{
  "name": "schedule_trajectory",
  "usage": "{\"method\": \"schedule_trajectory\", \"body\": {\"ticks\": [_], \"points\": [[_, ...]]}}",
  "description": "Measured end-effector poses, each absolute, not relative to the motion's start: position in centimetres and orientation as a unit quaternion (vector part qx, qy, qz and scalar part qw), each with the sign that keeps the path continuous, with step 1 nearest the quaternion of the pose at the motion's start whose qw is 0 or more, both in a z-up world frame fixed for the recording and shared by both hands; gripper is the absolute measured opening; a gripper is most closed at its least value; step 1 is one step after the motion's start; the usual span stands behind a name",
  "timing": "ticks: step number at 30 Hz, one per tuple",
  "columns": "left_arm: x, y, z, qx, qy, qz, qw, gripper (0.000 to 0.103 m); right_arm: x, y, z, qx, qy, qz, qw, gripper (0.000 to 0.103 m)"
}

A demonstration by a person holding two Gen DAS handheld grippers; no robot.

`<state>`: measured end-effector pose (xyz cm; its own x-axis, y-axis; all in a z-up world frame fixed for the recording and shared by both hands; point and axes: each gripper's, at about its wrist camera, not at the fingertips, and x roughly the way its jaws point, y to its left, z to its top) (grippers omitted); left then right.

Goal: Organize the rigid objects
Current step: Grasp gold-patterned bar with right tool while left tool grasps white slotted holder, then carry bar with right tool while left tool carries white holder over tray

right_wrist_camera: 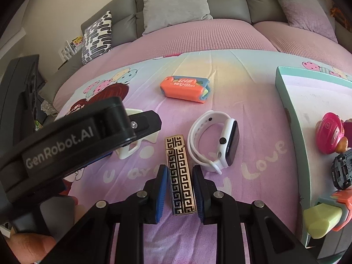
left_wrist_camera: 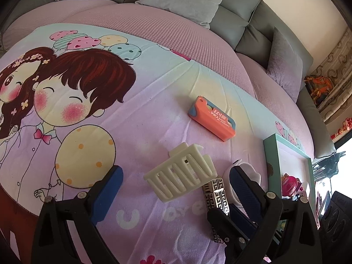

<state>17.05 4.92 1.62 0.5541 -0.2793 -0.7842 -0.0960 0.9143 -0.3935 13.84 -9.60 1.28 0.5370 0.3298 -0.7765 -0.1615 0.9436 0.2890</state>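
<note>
In the right wrist view alone, right gripper (right_wrist_camera: pixel 180 189) jaws clamp the patterned lighter (right_wrist_camera: pixel 180 176).

Grippers: two, the left gripper (left_wrist_camera: pixel 176 189) and the right gripper (right_wrist_camera: pixel 180 189).
Gold-and-black patterned lighter (right_wrist_camera: pixel 180 176): one.
White smartwatch (right_wrist_camera: pixel 216 145): one.
Orange-and-blue utility knife (right_wrist_camera: pixel 184 88): one.
Cream slatted plastic rack (left_wrist_camera: pixel 182 176): one.
Teal-rimmed box lid (right_wrist_camera: pixel 288 101): one.
Toys on the lid: four that I can make out, a pink round toy (right_wrist_camera: pixel 330 132), a dark toy (right_wrist_camera: pixel 343 171), a yellow-green piece (right_wrist_camera: pixel 321 220) and an orange piece (right_wrist_camera: pixel 345 200) touching it.
Cushions along the sofa back: two plain grey cushions (right_wrist_camera: pixel 173 2), one black-and-white patterned cushion (right_wrist_camera: pixel 96 37).
Printed blanket (left_wrist_camera: pixel 132 121): one.
</note>
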Motion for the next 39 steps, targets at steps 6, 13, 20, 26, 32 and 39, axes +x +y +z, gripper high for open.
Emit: {"method": "schedule_trajectory", "body": {"ticks": [6,13,20,26,32,39], "points": [[17.3,4.6,1.5,-0.194,0.464,-0.053,0.863,0.096,13.8,-10.0,1.3,0.097,0.461,0.14,0.871,0.025],[17.5,4.4,1.6,-0.181,0.462,-0.047,0.867,0.068,13.8,-10.0,1.3,0.1,0.462,0.141,0.87,0.025],[17.3,4.5,1.6,-0.18,0.463,-0.052,0.866,0.042,13.8,-10.2,1.3,0.101,0.463,0.141,0.869,0.025],[16.9,4.5,2.2,-0.179,0.453,-0.056,0.871,0.033,13.6,-10.4,1.5,0.103,0.461,0.142,0.87,0.025],[16.5,4.6,2.9,-0.18,0.443,-0.058,0.876,0.031,13.4,-10.6,2.4,0.105,0.45,0.145,0.875,0.023],[15.8,4.8,4.4,-0.18,0.425,-0.061,0.885,0.031,13.0,-10.7,3.4,0.104,0.437,0.152,0.881,0.022]]}}
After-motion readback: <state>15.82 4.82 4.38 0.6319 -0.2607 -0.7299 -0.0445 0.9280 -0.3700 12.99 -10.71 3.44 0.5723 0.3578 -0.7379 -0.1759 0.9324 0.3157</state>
